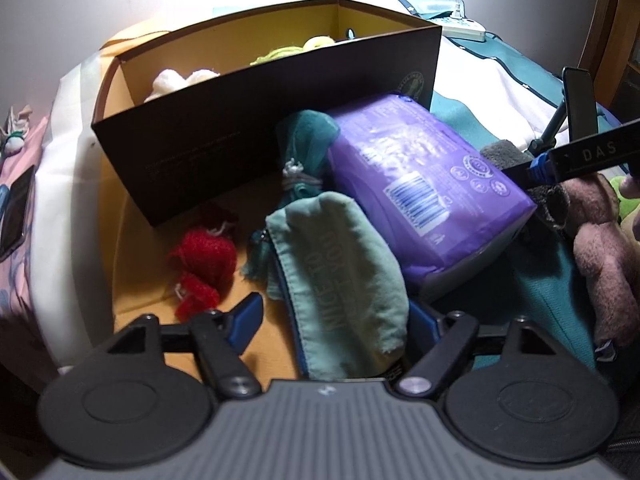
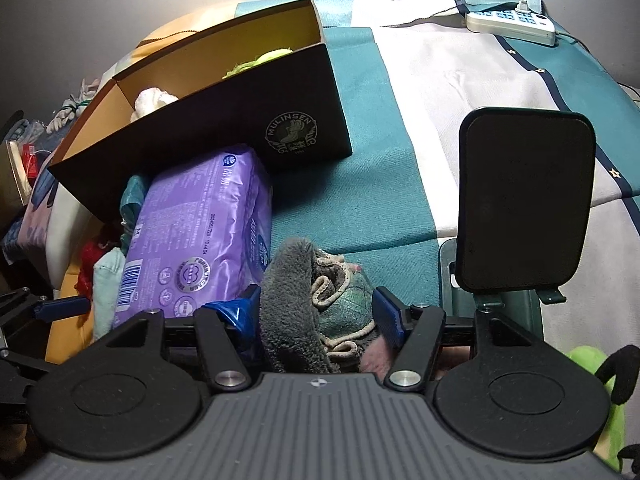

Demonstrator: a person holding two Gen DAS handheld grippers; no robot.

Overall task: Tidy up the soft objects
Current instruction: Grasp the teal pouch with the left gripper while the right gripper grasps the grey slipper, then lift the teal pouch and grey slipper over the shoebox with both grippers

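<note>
My left gripper (image 1: 334,312) stands open around a pale green cloth pouch (image 1: 340,272), which lies between its blue fingers (image 1: 248,312) on the orange cloth. A red yarn toy (image 1: 204,256) lies to the left and a teal tied bag (image 1: 308,140) sits behind. My right gripper (image 2: 316,312) is open, and a grey fleece item (image 2: 292,304) with a green patterned part fills the gap between its fingers. The dark box (image 1: 240,128) (image 2: 200,128) holds a white plush (image 1: 176,80) and a yellow-green one (image 1: 292,50). A purple soft pack (image 1: 420,172) (image 2: 200,232) leans against it.
A pink plush (image 1: 604,248) lies at the right, beside the right gripper (image 1: 540,168). A black pad on a stand (image 2: 524,200) rises right of my right gripper. A power strip (image 2: 512,24) lies at the bed's far edge. A green plush (image 2: 592,360) sits bottom right.
</note>
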